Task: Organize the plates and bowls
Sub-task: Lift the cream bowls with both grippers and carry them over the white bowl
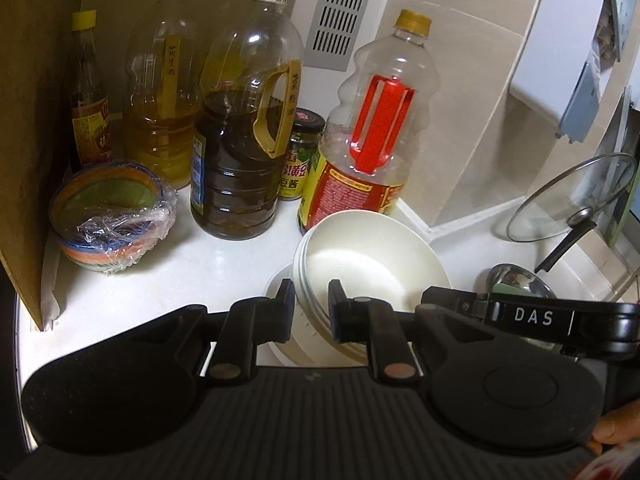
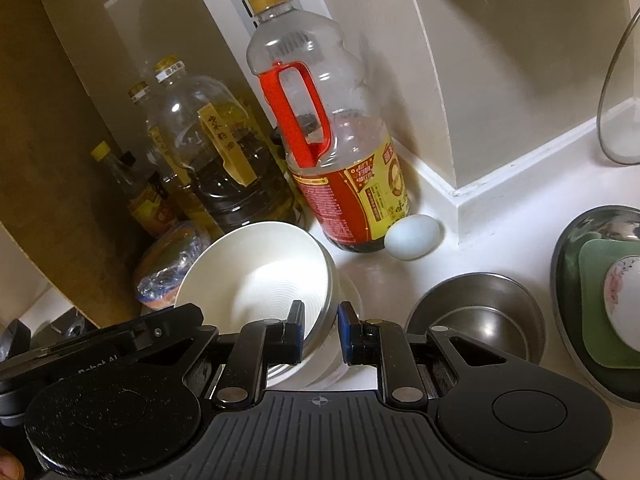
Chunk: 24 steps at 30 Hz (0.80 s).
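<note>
Two hand-held grippers clamp opposite sides of a stack of white bowls (image 1: pixel 372 256) on a white worktop (image 1: pixel 180 272), the stack tilted and resting on a white plate (image 1: pixel 280 280) beneath it. The left gripper (image 1: pixel 312 300) pinches the rim on one side, its jaws narrowed onto the bowl wall; the right gripper (image 2: pixel 320 326) does the same from the other side, one finger inside the bowl and one outside. Just behind the stack stands a red-handled bottle (image 2: pixel 340 152) (an egg (image 2: pixel 412 236) lies at its foot), with a dark oil jug (image 1: pixel 244 136) beside it. A plastic-wrapped striped bowl (image 1: pixel 116 216) sits near the stack, against a wooden panel (image 1: pixel 24 120). On the stack's other side are a steel bowl (image 2: pixel 480 320) and a steel tray (image 2: pixel 568 240) holding a green dish (image 2: pixel 592 300) and a floral bowl (image 2: pixel 624 300).
</note>
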Motion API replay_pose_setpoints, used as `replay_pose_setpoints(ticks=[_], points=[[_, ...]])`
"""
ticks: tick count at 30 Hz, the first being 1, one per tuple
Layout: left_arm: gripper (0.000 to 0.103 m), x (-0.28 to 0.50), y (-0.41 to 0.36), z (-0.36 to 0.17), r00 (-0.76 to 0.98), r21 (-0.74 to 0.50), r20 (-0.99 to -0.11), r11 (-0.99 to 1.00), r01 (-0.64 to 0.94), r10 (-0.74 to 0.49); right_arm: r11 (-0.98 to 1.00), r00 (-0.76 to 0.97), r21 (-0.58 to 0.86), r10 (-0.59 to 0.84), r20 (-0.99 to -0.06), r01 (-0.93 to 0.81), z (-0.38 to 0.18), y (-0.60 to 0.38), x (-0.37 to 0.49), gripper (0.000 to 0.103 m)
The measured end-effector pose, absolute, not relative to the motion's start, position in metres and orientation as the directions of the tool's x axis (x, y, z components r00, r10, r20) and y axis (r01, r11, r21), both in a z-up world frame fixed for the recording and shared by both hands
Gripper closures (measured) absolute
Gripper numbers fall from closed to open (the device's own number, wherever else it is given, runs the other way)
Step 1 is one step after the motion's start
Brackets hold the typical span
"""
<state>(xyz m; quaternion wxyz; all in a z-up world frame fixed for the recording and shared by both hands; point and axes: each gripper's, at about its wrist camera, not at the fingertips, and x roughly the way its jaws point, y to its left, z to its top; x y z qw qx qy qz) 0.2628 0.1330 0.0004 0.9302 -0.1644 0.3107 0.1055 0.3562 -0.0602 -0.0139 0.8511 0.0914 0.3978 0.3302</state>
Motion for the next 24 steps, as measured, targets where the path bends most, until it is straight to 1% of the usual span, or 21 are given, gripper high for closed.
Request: replay_pose_setpoints(ticks=[14, 24], points=[[0.087, 0.28, 0.144, -0.018, 0.749, -0.242, -0.657, 0.917, -0.317, 0.086, 0.775, 0.433, 0.419, 0.618, -0.656, -0.473, -0.029, -0.048, 0.374, 0.083], [0.087, 0.284, 0.144, -0.024, 0.737, -0.242, -0.671, 0.915, -0.323, 0.083, 0.781, 0.419, 0.424, 0.61, -0.672, -0.458, -0.038, -0.046, 0.379, 0.083]])
